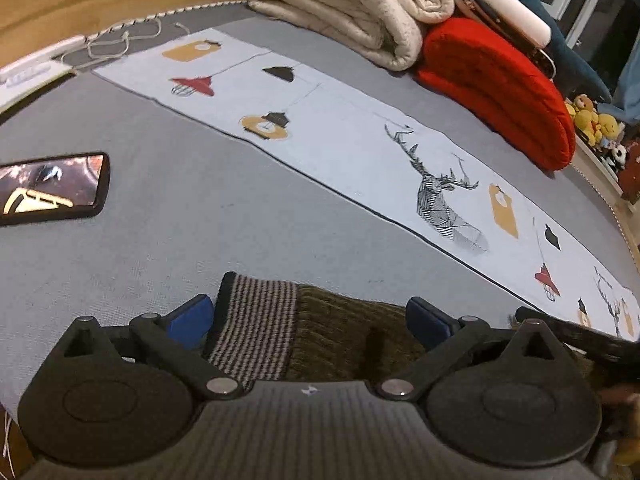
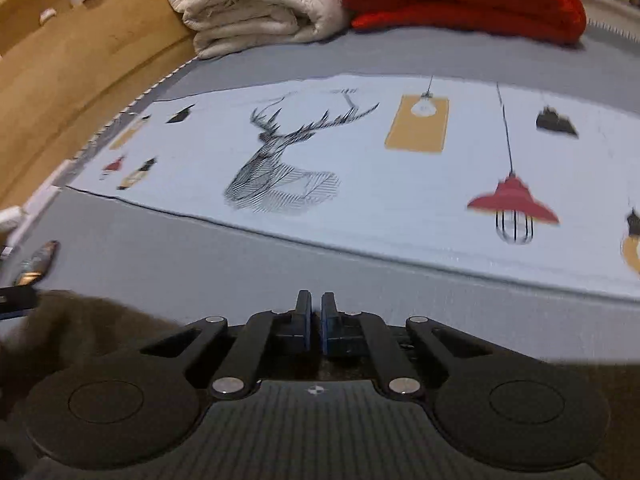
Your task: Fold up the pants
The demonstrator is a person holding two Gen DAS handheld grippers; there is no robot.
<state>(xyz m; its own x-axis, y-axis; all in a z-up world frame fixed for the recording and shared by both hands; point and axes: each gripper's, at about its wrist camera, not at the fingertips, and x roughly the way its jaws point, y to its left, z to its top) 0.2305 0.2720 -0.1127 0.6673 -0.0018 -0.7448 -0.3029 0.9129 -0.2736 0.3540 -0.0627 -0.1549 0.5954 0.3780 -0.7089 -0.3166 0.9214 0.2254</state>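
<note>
The pants (image 1: pixel 336 332) lie on the grey bed (image 1: pixel 200 216) right under my left claw (image 1: pixel 308 320), an olive-brown knit with a striped waistband (image 1: pixel 256 320) at their left end. Only this top edge shows; the rest runs down behind the claw's body and is cut off. My left claw stands wide, its blue pads (image 1: pixel 196 314) set apart on either side of the cloth, neither one pressing on it.

In the right wrist view the pants (image 2: pixel 80 332) are only a dark brownish, blurred mass at lower left, partly hidden by my right claw (image 2: pixel 316 326). That claw is pinched nearly together, the pads a sliver apart. Whether any cloth sits in the gap I cannot tell; the space below the pads is too dark.

Beyond the pants a pale printed cloth (image 1: pixel 360 148) with a deer head (image 2: pixel 280 160) and hanging lamps crosses the bed. Behind it lie a folded cream blanket (image 1: pixel 352 12) and a folded red blanket (image 1: pixel 500 88), touching each other.

Only the left view shows the phone (image 1: pixel 52 188) clearly, screen lit, lying on the bed to the left, well apart from the pants, and the plush toys (image 1: pixel 592 120) past the red blanket. The right view shows the wooden bed frame (image 2: pixel 80 60) more fully, and a smeared dark object at its left edge that I cannot identify.
</note>
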